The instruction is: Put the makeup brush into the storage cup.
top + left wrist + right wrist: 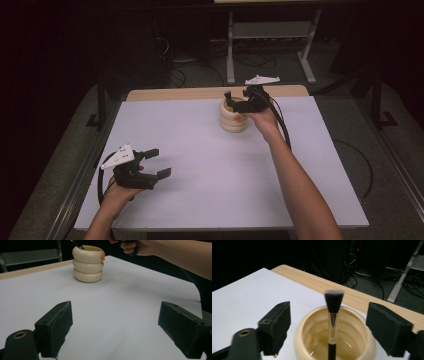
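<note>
Over the far middle of the white table, the right gripper hangs just above a cream ribbed holder, a pot shaped like three stacked rings. From the right gripper view the jaws stand wide apart, one on either side of the holder's mouth, and neither pad touches anything. Between them stands a makeup brush, upright in the holder: black handle at the bottom, a clear and silver neck, then a flat-topped dark bristle head with a pale tip rising above the rim. The brush stands free, clear of both pads.

Down at the near left of the table, the left gripper sits low over the bare white surface, held in the person's left hand. Its jaws are spread wide too, with nothing between them. From the left gripper view the holder shows well away across the table, a small orange mark on its top ring, and the right hand is poised just beside its rim.

A strip of wooden tabletop shows behind the white sheet.
</note>
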Demonstrator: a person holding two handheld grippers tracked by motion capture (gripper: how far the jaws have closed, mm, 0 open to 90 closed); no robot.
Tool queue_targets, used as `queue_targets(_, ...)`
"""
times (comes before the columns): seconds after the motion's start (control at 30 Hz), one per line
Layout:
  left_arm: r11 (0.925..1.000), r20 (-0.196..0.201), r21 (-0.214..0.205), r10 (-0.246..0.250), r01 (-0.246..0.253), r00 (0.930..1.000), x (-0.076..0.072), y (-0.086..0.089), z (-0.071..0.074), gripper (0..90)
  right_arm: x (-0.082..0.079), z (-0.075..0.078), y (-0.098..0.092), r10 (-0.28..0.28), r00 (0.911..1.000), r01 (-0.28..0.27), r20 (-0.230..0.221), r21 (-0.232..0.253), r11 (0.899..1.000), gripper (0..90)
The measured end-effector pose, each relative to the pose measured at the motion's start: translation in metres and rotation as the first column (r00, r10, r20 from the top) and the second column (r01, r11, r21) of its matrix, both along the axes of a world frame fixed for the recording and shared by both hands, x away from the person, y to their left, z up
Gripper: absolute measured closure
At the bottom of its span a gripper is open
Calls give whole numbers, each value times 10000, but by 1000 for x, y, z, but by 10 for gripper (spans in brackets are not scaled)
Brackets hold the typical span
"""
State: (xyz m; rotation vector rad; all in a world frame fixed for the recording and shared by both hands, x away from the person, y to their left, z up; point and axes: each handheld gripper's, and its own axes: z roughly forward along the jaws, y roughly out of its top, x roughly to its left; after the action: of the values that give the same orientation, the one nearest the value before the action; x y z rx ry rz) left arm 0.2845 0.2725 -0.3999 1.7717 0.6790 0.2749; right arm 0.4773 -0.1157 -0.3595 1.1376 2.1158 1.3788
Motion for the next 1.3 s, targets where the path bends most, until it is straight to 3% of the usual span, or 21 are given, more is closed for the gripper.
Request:
queue_targets(0.4, 10000, -21, 8, 9, -9, 10000, 0, -1, 0, 118, -12, 8, 2, 311, 9995, -310, 60, -194, 9993, 33)
queue_targets(1.3, 10000, 15, 30, 47, -47, 10000, 0, -2, 0, 109, -53, 6, -27, 613, 9943, -624, 875, 101, 9980, 13)
